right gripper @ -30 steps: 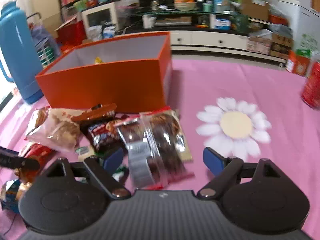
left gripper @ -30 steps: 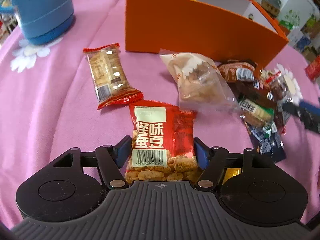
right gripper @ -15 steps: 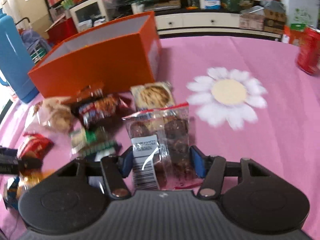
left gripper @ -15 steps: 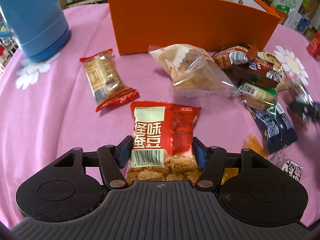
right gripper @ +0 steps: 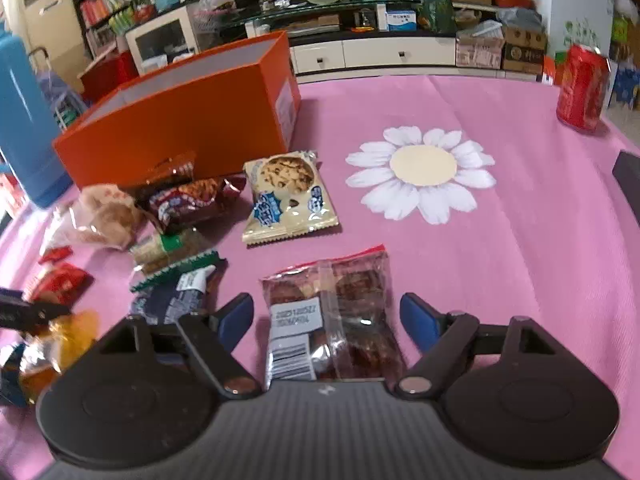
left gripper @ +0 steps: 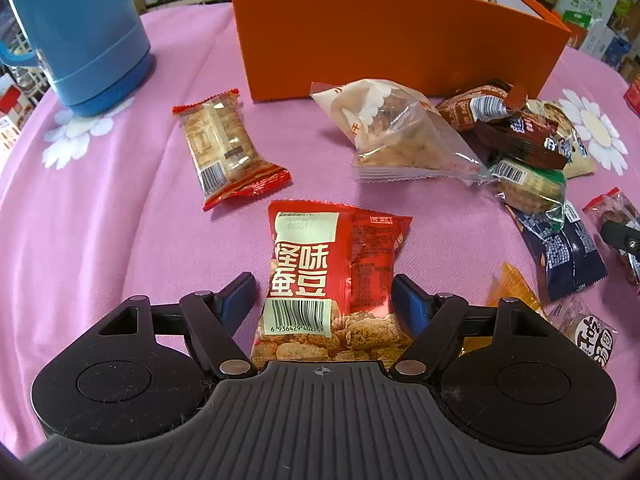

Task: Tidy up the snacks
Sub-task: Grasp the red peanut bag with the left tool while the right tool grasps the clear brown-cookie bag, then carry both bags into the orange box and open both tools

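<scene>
A red bean-snack packet [left gripper: 336, 280] lies on the pink tablecloth [left gripper: 120, 220] between the spread fingers of the left gripper [left gripper: 322, 296], neither pad pressing it. The right gripper [right gripper: 326, 320] likewise straddles a clear packet of dark snacks [right gripper: 332, 320], jaws apart. Both packets appear lined up for pickup; next, each must close, lift and carry toward the orange box [left gripper: 392, 36] at twelve o'clock. The box's contents are hidden, and the packets' near ends are cut off by the gripper bodies.
</scene>
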Available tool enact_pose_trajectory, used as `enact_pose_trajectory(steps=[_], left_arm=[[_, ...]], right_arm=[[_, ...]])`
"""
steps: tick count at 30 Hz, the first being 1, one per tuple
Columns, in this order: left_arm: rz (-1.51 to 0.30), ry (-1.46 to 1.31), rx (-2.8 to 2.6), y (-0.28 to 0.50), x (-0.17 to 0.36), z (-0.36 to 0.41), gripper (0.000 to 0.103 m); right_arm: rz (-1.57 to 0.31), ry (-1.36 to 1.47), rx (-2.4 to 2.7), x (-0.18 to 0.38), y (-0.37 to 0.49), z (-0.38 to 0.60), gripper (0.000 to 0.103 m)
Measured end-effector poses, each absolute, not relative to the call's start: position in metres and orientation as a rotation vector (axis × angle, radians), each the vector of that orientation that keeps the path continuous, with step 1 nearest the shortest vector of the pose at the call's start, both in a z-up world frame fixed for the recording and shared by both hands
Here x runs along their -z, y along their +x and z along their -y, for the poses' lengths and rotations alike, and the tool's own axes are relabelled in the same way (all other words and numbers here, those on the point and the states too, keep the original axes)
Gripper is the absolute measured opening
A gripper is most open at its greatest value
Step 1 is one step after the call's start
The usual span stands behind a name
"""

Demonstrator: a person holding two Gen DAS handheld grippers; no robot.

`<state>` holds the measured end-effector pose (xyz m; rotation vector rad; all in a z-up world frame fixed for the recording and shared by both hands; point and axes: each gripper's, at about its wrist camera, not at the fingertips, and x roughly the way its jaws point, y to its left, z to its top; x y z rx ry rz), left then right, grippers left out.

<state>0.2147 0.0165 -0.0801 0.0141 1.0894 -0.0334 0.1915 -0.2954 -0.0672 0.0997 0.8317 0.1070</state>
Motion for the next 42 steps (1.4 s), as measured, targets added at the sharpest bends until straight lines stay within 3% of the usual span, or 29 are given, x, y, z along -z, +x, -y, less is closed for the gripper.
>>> enact_pose_trajectory(steps=[5, 7, 8, 11, 22, 28, 35, 42], left_arm=[[-1.082, 0.009, 0.034, 0.215, 0.081, -0.018, 0.055], [-1.068, 0.018, 0.032, 0.214, 0.081, -0.017, 0.047], [-1.054, 0.016, 0.041, 0.213, 0.079, -0.017, 0.035], [-1.060, -0.005, 0.037, 0.214, 0.076, -0.019, 0.031], [-1.007, -0.111, 0.036, 0.194, 0.039, -0.038, 0.031], [-0.959, -0.162, 0.097, 0.195, 0.003, -0.053, 0.031], [-0.819, -0.165, 0.134, 0.273, -0.052, -0.048, 0.031], [-0.787, -0.156, 0.138, 0.367, -0.044, -0.030, 0.031]], right_arm=[[-0.823, -0.032, -0.092, 0.072, 0.192, 0.282, 0.078], [-0.811, -0.040, -0.096, 0.071, 0.191, 0.283, 0.063], [-0.811, -0.041, -0.096, 0.070, 0.191, 0.283, 0.062], [-0.804, -0.011, -0.084, 0.069, 0.189, 0.287, 0.060], [-0.794, 0.213, -0.036, 0.065, 0.182, 0.315, 0.060], [-0.699, 0.313, -0.121, 0.013, 0.185, 0.309, 0.060], [-0.541, 0.225, -0.252, -0.055, 0.270, 0.265, 0.060], [-0.575, 0.102, -0.324, -0.044, 0.367, 0.214, 0.060]])
